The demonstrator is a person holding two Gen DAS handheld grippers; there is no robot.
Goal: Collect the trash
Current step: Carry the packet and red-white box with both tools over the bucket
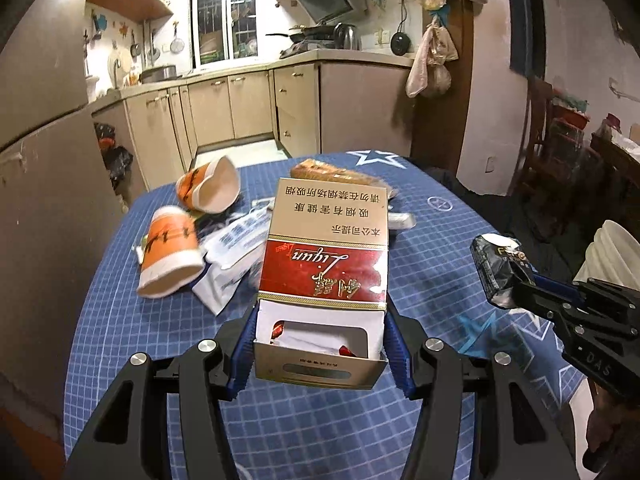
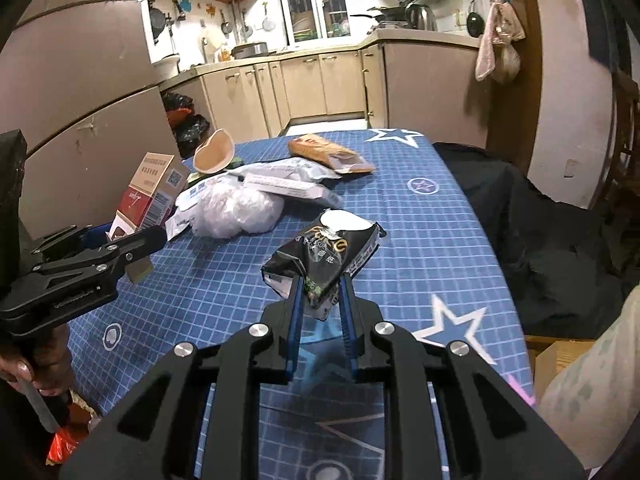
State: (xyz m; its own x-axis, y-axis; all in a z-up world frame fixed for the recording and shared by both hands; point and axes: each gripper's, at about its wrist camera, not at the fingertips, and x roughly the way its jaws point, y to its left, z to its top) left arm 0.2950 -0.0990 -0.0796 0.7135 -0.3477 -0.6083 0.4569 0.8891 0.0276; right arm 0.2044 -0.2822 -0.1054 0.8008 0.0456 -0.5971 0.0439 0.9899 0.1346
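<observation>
Clamped between the blue pads of the left gripper (image 1: 320, 344), the open red-and-gold cigarette carton (image 1: 324, 264) is held above the blue grid tablecloth (image 1: 420, 272) by its flap end, so it is best kept level lest the scraps inside spill out. Smaller, the crumpled black tissue pack (image 2: 324, 256) is pinched by one corner in the right gripper (image 2: 322, 300); a soft hold, I judge, so carry it slowly. Two orange paper cups (image 1: 168, 256) and wrappers wait on the table.

"Liqun" in script on red cigarette carton (image 1: 326, 256), Chinese warning text above, "DAS" on right tool (image 1: 516, 292)
</observation>
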